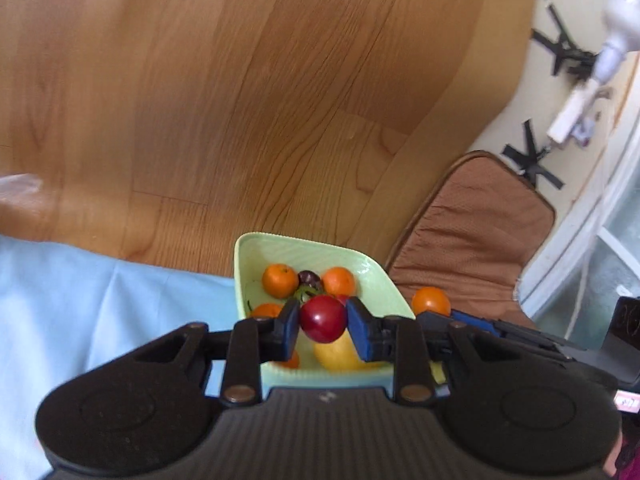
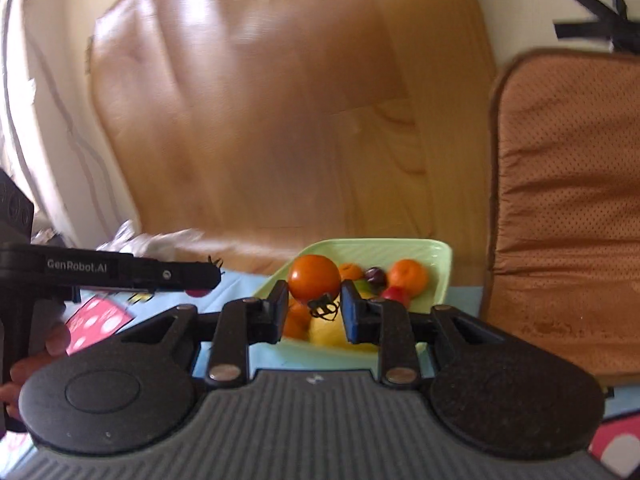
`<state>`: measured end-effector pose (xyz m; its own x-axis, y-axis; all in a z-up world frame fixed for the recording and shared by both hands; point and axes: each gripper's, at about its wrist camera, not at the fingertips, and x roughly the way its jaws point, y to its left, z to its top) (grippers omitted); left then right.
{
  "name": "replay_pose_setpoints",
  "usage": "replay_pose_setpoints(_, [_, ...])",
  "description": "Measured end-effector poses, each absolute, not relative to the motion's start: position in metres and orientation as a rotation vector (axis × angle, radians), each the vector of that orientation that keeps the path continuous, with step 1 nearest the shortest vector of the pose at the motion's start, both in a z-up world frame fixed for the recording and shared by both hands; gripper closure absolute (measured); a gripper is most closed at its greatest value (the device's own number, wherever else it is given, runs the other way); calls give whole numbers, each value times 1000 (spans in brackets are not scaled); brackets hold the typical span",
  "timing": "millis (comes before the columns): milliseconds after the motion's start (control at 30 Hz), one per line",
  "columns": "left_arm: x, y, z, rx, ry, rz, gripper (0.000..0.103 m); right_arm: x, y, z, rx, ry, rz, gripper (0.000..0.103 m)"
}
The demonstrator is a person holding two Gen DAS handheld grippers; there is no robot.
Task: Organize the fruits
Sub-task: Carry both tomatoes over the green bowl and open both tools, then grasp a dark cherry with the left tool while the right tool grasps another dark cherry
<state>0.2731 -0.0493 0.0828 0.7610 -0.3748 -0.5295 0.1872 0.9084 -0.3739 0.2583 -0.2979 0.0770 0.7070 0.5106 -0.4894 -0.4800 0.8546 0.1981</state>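
Observation:
My left gripper [image 1: 323,319] is shut on a shiny red round fruit [image 1: 323,322], held just above a pale green bowl [image 1: 256,248]. The bowl holds several small oranges [image 1: 280,280], a dark plum [image 1: 310,279] and a yellow fruit [image 1: 336,356]. My right gripper [image 2: 314,306] is shut on an orange fruit [image 2: 314,278] with a dark leafy stem end, near the same bowl [image 2: 438,258]. In the left wrist view that orange fruit [image 1: 431,301] shows beside the bowl's right rim. The left gripper's arm [image 2: 160,274] reaches in from the left in the right wrist view.
The bowl stands on a light blue cloth [image 1: 80,300] at the edge of a wooden floor [image 1: 240,100]. A brown padded cushion [image 1: 472,232] lies right of the bowl. A pink white-spotted patch [image 2: 96,320] lies on the cloth by a person's hand [image 2: 24,372].

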Motion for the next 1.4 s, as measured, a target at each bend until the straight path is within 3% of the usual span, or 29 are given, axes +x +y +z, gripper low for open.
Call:
replay_pose_setpoints(267, [345, -73, 37, -276, 742, -261, 77, 309, -298, 44, 25, 592, 482, 70])
replay_pose_setpoints(300, [347, -75, 34, -264, 743, -245, 75, 309, -298, 42, 26, 589, 478, 69])
replay_pose_setpoints(333, [346, -75, 35, -251, 735, -239, 67, 309, -299, 41, 30, 589, 480, 63])
replay_pose_setpoints(400, [337, -74, 40, -249, 710, -246, 60, 303, -301, 45, 27, 562, 475, 57])
replay_pose_setpoints(667, [244, -59, 74, -272, 599, -355, 60, 242, -323, 73, 36, 477, 526, 58])
replay_pose_setpoints(967, [144, -49, 35, -239, 625, -392, 56, 144, -336, 49, -140, 640, 691, 58])
replay_pose_setpoints(1200, [117, -2, 34, -331, 619, -286, 55, 119, -285, 45, -351, 533, 765, 59])
replay_pose_setpoints(1400, [126, -32, 41, -226, 613, -380, 50, 137, -285, 33, -362, 559, 708, 59])
